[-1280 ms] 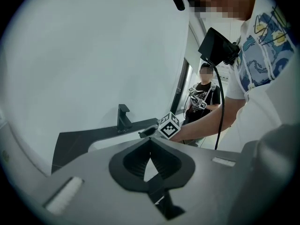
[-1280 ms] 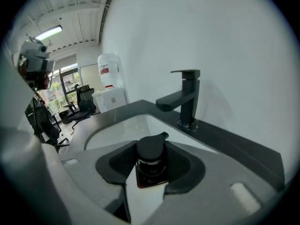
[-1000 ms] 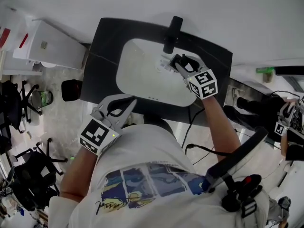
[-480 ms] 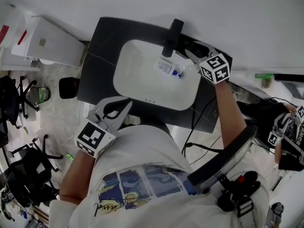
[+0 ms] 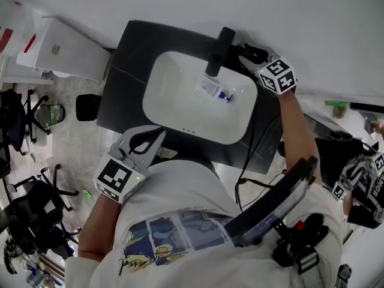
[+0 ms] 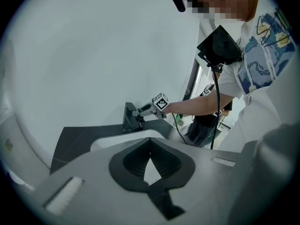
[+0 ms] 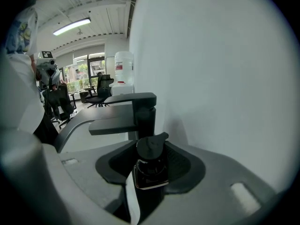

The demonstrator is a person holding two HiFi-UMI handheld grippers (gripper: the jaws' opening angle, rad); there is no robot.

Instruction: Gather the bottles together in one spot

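Note:
A small white bottle with a blue cap (image 5: 213, 92) lies on its side in the white sink basin (image 5: 174, 101), below the black faucet (image 5: 217, 50). At the back right of the basin my right gripper (image 5: 243, 53) reaches in beside the faucet. In the right gripper view it (image 7: 149, 172) is shut on a black pump bottle (image 7: 150, 165), upright between the jaws, with the faucet (image 7: 140, 111) just behind. My left gripper (image 5: 159, 133) hangs over the counter's front edge. Its jaws (image 6: 150, 143) meet at the tips with nothing in them.
The dark countertop (image 5: 129, 71) surrounds the basin and the white wall runs right behind it. A white cabinet (image 5: 60, 56), a black bin (image 5: 90, 107) and office chairs (image 5: 27, 125) stand at the left. Another person's gripper (image 5: 360, 182) shows at the right.
My right gripper has moved from over the basin to the back right beside the faucet. The blue-capped bottle now lies uncovered in the basin. The left gripper has hardly moved.

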